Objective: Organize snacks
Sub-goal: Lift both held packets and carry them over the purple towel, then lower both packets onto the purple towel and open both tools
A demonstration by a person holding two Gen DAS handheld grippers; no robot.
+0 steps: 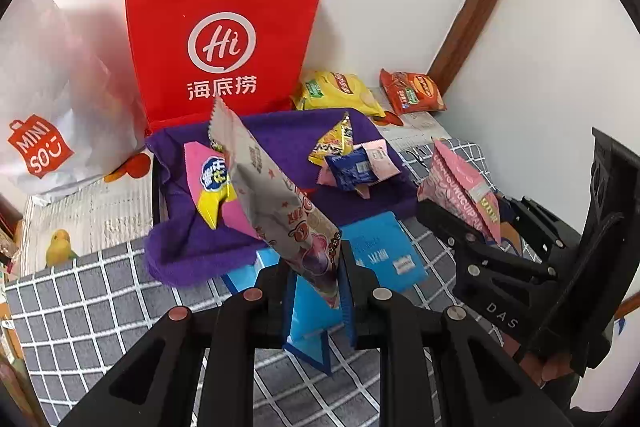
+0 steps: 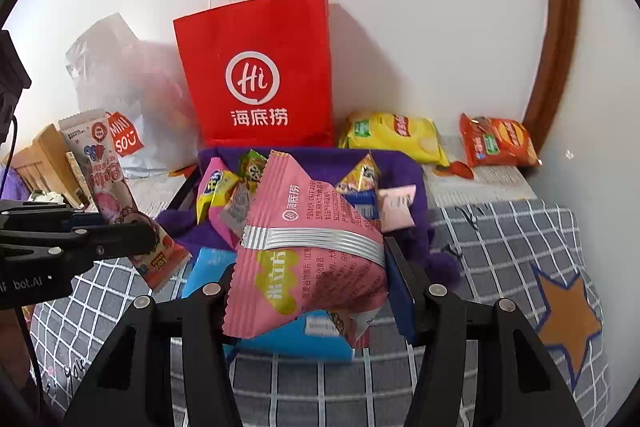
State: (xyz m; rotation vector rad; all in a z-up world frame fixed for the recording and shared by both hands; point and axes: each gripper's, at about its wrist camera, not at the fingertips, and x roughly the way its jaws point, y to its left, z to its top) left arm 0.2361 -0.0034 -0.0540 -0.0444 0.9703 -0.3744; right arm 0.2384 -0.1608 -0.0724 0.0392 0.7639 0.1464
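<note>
Pink snack packet (image 2: pixel 316 251) — clamped in right tool (image 2: pixel 316 291).

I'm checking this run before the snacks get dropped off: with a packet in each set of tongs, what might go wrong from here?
1. The left tongs pinch the long grey packet only at its bottom end; it stands tall and tilted, so it may swing or slip.
2. The puffy pink packet bulges out of the right tongs and might squirt free.
3. The purple tray already holds loose small snacks; dropping more in could knock them over its low edge.
</note>
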